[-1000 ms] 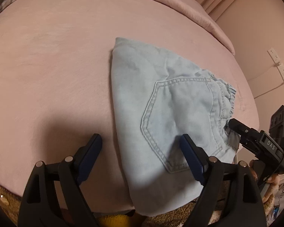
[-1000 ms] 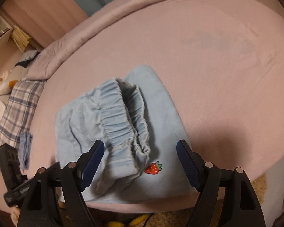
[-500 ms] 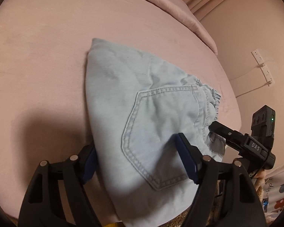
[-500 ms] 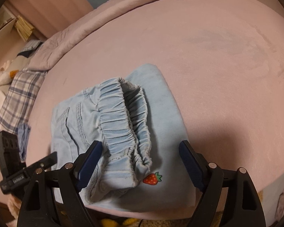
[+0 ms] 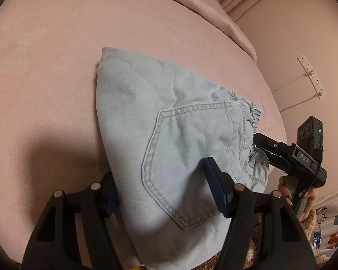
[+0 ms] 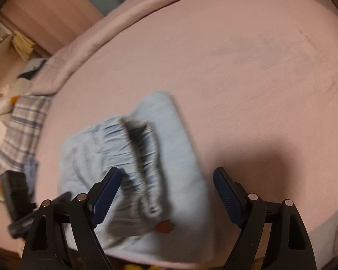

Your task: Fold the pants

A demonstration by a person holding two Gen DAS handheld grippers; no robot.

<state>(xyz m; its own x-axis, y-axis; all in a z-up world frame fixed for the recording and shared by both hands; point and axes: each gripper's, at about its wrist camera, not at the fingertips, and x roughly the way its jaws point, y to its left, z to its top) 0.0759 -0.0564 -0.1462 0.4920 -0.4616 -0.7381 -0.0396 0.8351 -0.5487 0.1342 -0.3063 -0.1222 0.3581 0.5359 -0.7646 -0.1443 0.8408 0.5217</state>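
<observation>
The folded pants [image 5: 169, 139] lie near the front edge of the pink bed [image 5: 45, 78]. The left gripper [image 5: 164, 191] has moved over their near corner and its jaws have been closing, the cloth between them, perhaps not yet pinched. The right gripper [image 6: 166, 193] stays spread above the waistband [image 6: 135, 148], blurred here.

Your left claw [image 5: 164, 193] and right claw [image 6: 166, 191] match: black skeletal frames, silver rivets, ribbed navy pads [image 6: 227, 193]. The right claw's body carries white "DAS" lettering [image 5: 304, 158], a black cable, a green indicator light [image 5: 319, 131].
</observation>
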